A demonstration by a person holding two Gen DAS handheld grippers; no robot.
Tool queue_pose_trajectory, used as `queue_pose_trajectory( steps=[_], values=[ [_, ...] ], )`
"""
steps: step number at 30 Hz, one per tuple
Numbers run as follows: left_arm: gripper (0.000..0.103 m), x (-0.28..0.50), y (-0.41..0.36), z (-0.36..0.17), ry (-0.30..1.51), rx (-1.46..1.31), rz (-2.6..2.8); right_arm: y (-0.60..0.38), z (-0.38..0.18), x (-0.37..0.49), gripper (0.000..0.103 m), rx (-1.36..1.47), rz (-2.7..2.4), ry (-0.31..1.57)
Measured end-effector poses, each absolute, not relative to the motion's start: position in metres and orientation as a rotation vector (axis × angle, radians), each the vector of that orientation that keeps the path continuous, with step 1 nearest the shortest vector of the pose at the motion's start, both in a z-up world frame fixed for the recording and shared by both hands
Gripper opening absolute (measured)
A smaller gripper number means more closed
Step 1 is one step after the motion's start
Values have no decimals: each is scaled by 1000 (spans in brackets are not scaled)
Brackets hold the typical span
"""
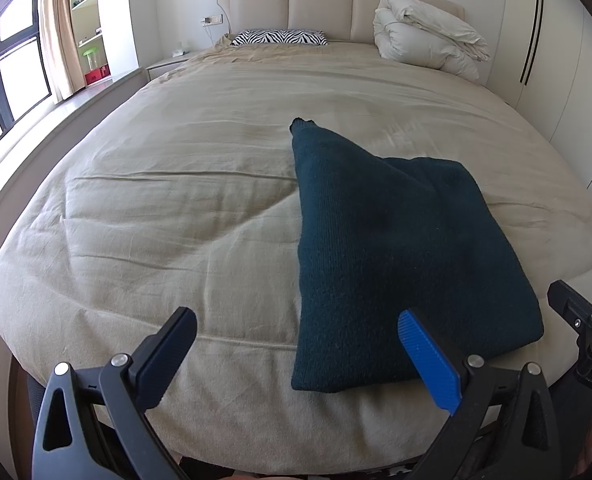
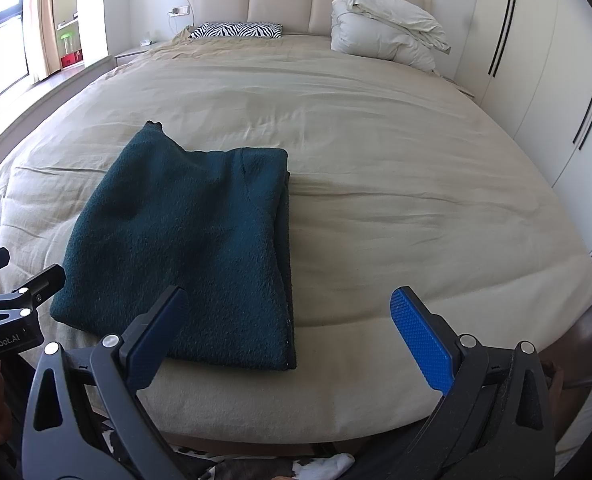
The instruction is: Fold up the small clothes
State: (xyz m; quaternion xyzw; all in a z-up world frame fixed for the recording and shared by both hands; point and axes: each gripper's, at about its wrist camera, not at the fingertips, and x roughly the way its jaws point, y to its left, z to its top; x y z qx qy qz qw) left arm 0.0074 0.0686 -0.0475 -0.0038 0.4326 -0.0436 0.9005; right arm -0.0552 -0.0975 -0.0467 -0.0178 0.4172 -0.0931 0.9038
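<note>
A dark teal knit garment (image 1: 388, 248) lies folded on the beige bed (image 1: 175, 208) near the front edge, with one sleeve or corner sticking out toward the headboard. It also shows in the right wrist view (image 2: 191, 240). My left gripper (image 1: 296, 332) is open and empty, held above the bed's front edge at the garment's near left corner. My right gripper (image 2: 287, 312) is open and empty, above the garment's near right edge. Each gripper shows at the edge of the other's view, the right gripper (image 1: 584, 312) and the left gripper (image 2: 11, 280).
A zebra-print pillow (image 1: 278, 37) and a rolled white duvet (image 1: 428, 32) lie by the padded headboard (image 1: 320, 4). White wardrobes (image 1: 556, 60) stand to the right, a window and shelves (image 1: 83, 20) to the left. A patterned rug (image 2: 255, 468) lies below the bed's foot.
</note>
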Motion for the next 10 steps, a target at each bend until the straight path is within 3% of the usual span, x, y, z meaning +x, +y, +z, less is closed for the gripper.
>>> queue_pose_trajectory(
  steps=[10],
  values=[
    [103, 7, 69, -49, 895, -7, -104, -102, -51, -55, 103, -33, -183, 877]
  ],
)
